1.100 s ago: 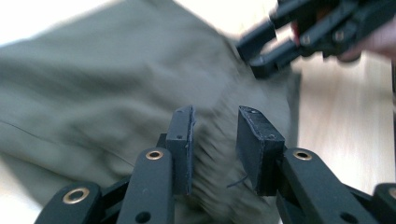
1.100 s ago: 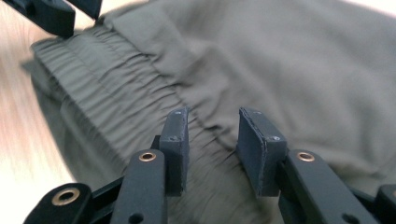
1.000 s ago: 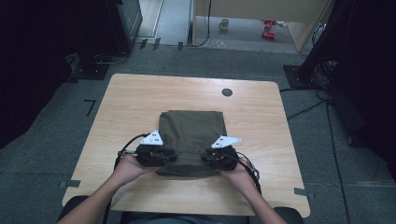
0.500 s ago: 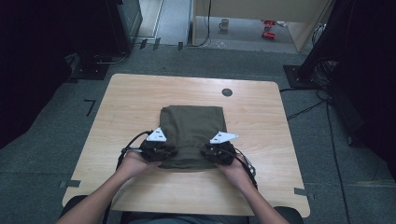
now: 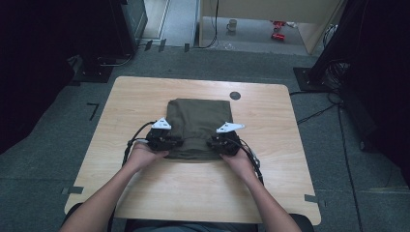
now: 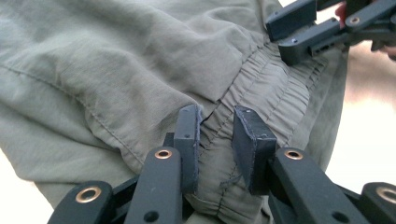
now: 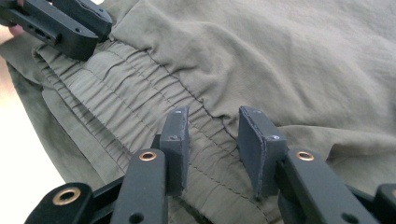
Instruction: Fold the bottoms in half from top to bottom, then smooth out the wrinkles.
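Both grippers, left (image 5: 170,141) and right (image 5: 221,143), clamp the shorts' (image 5: 198,118) waistband at 6 o'clock, lifting it to fold toward 12 o'clock.

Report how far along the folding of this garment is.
Done: the olive garment lies as a compact folded rectangle on the table. In hand: the left gripper and the right gripper sit at its near edge, jaws astride the elastic waistband; whether the pads pinch it is unclear. Left: probably a last fold or squaring up, then letting go.
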`<control>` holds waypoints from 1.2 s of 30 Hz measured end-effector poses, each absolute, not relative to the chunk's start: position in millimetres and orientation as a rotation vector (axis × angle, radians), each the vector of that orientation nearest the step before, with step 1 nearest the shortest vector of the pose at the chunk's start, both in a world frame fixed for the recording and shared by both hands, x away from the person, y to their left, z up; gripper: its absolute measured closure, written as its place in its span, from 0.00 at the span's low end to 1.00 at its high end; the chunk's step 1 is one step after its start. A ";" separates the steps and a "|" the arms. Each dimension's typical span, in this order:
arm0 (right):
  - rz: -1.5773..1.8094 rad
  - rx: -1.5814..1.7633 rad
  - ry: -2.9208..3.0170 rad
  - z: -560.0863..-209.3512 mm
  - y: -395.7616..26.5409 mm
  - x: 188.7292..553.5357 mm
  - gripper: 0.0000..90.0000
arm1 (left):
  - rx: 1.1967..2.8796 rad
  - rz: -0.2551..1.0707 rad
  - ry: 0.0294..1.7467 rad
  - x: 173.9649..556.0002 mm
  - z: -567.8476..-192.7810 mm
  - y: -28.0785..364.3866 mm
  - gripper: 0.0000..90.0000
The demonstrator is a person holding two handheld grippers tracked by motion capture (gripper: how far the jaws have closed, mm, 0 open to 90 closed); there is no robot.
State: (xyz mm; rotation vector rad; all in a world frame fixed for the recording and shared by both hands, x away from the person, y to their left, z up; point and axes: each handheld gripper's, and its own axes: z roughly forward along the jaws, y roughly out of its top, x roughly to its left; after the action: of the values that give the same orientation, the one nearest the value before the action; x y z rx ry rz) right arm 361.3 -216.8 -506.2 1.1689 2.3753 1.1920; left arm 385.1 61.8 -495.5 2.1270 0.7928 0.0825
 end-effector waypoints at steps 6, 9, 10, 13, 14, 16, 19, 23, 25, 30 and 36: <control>1.258 1.195 2.388 -507.4 -220.1 364.1 0.60 | 2.105 0.074 0.783 388.1 -495.2 65.0 0.76; 1.264 1.179 2.395 -503.9 -218.3 362.7 0.51 | 2.098 0.062 0.781 385.6 -489.8 64.3 0.68; 1.251 1.162 2.390 -498.9 -217.0 359.9 0.49 | 2.094 0.057 0.781 384.9 -487.6 64.3 0.64; 1.264 1.167 2.373 -494.3 -218.8 358.3 0.48 | 2.089 0.062 0.779 382.5 -480.0 66.2 0.61; 1.279 1.178 2.360 -491.8 -220.7 358.0 0.47 | 2.092 0.056 0.783 381.4 -476.7 67.7 0.59; 1.302 1.193 2.346 -486.8 -225.1 357.9 0.45 | 2.090 0.052 0.779 378.8 -470.9 72.0 0.57; 1.310 1.198 2.322 -480.1 -233.8 357.5 0.44 | 2.074 0.075 0.783 375.7 -463.7 81.5 0.55; 1.284 1.208 2.315 -475.9 -248.1 357.2 0.41 | 2.064 0.122 0.804 374.8 -458.6 95.7 0.52; 1.281 1.205 2.306 -474.8 -255.2 356.7 0.40 | 2.058 0.132 0.821 375.8 -457.8 103.8 0.50; 1.283 1.221 2.254 -471.5 -276.8 356.5 0.40 | 2.039 0.174 0.830 378.3 -458.6 122.7 0.45; 1.284 1.279 2.199 -472.4 -300.2 362.5 0.40 | 2.034 0.217 0.874 383.4 -461.8 143.0 0.43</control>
State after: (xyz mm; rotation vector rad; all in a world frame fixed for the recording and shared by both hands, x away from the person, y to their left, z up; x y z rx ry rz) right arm 362.5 -300.2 -472.4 1.2794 2.1992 1.2845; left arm 383.4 143.0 -461.8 2.0335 0.8745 0.2167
